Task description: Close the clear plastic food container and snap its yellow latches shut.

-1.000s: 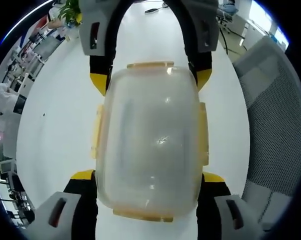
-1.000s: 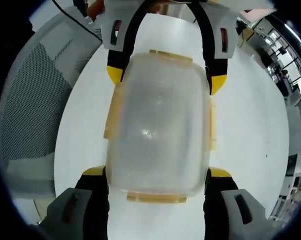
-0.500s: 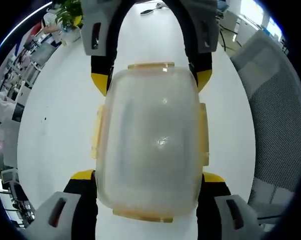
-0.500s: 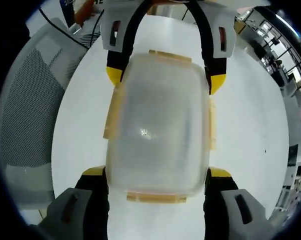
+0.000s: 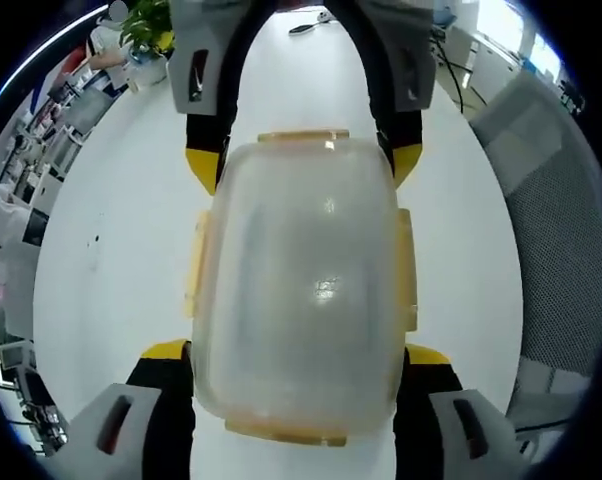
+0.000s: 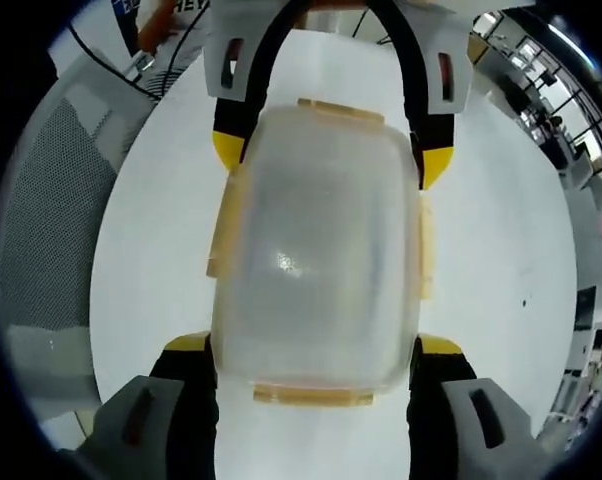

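Note:
The clear plastic container (image 5: 301,290) with its lid on hangs over the white table, held at both ends. Yellow latches (image 5: 194,265) lie along its sides and ends. In the left gripper view, my left gripper (image 5: 296,352) is shut on the near end, one yellow-tipped jaw at each side. The right gripper (image 5: 303,162) clamps the far end. In the right gripper view the same container (image 6: 316,260) sits between my right gripper (image 6: 316,345) below and the left gripper (image 6: 331,155) above. A side latch (image 6: 221,235) flares slightly outward.
A round white table (image 5: 111,240) spreads beneath the container. A grey mesh chair (image 5: 561,230) stands at its edge, also seen as the chair (image 6: 41,230) on the left of the right gripper view. A potted plant (image 5: 146,20) and office desks lie beyond.
The background has swung round behind the container, the chair sliding towards the rim of both views. The container stays fixed between both pairs of jaws.

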